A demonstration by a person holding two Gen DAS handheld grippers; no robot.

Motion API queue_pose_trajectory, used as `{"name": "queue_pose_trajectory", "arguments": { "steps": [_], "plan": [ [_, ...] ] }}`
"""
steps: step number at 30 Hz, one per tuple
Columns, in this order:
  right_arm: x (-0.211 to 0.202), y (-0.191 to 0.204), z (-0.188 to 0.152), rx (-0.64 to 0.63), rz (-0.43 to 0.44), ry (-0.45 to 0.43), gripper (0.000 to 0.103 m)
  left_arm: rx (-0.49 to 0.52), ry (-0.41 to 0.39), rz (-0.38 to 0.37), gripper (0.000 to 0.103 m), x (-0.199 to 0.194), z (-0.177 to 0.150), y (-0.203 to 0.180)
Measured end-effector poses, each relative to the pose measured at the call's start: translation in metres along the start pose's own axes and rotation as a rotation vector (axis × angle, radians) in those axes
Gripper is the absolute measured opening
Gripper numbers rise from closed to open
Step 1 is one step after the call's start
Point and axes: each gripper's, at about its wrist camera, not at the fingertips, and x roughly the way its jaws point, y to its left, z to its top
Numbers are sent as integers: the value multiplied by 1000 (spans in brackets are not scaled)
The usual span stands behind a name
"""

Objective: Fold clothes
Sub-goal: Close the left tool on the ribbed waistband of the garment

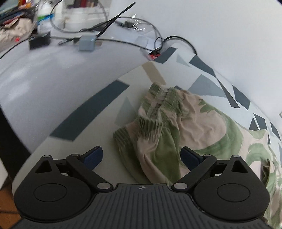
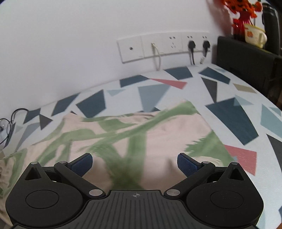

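two grippers hang over one garment (image 1: 193,123), a cream top printed with green leaves and trimmed in green ribbed cuffs, lying on a counter (image 2: 234,114) covered by a cloth of blue, grey and red geometric shapes. in the left wrist view the left gripper (image 1: 141,156) has its jaws spread wide, nothing between them; its blue pads (image 1: 93,156) flank the bunched, crumpled end of the garment, where the ribbed cuffs (image 1: 149,123) pile up. the fabric runs off to the right edge of that view. behind it, on a plain white surface, sit a grey adapter box (image 1: 87,43), a small black box (image 1: 39,41) and tangled cables (image 1: 112,19).

in the right wrist view the right gripper (image 2: 134,163) also has its jaws wide apart and holds nothing. below it the garment (image 2: 141,133) lies spread fairly flat, its far edge near the wall. a white socket strip (image 2: 164,46) with two black plugs is fixed to the wall, and red-orange flowers (image 2: 241,10) and a cream mug (image 2: 255,35) stand at the upper right.
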Motion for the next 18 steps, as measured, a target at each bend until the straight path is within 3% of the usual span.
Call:
{"name": "queue_pose_trajectory", "arguments": {
  "steps": [1, 2, 3, 6, 8, 10, 12, 14, 15, 16, 17, 18],
  "plan": [
    [0, 5, -1, -3, 1, 4, 102, 23, -3, 1, 96, 2, 0, -3],
    [1, 9, -1, -5, 0, 9, 102, 45, -6, -1, 89, 5, 2, -6],
    [1, 11, -2, -5, -5, 14, 102, 60, -7, -6, 73, 6, 2, -8],
    [0, 15, -6, -3, -23, 14, 102, 101, -11, -22, 50, 6, 4, -11],
    [-2, 17, -7, -10, -29, 1, 102, 128, -13, -33, 44, 7, 6, -13],
    [-3, 17, -8, -14, -37, -5, 102, 136, -4, -43, 45, 10, 8, -11],
    [-1, 16, -8, 3, -52, 0, 102, 137, 14, -65, 62, 16, 9, -9],
    [0, 13, -9, 28, -65, 9, 102, 160, 10, -84, 71, 18, 9, -12],
    [2, 13, -9, 30, -72, 13, 102, 176, 4, -74, 66, 19, 9, -14],
    [3, 12, -10, 29, -80, 17, 102, 192, -3, -65, 54, 19, 8, -17],
    [5, 12, -11, 15, -92, 26, 102, 208, -9, -56, 35, 19, 8, -19],
    [7, 14, -12, -2, -107, 37, 102, 173, -2, -73, 27, 20, 11, -15]
  ]
}}
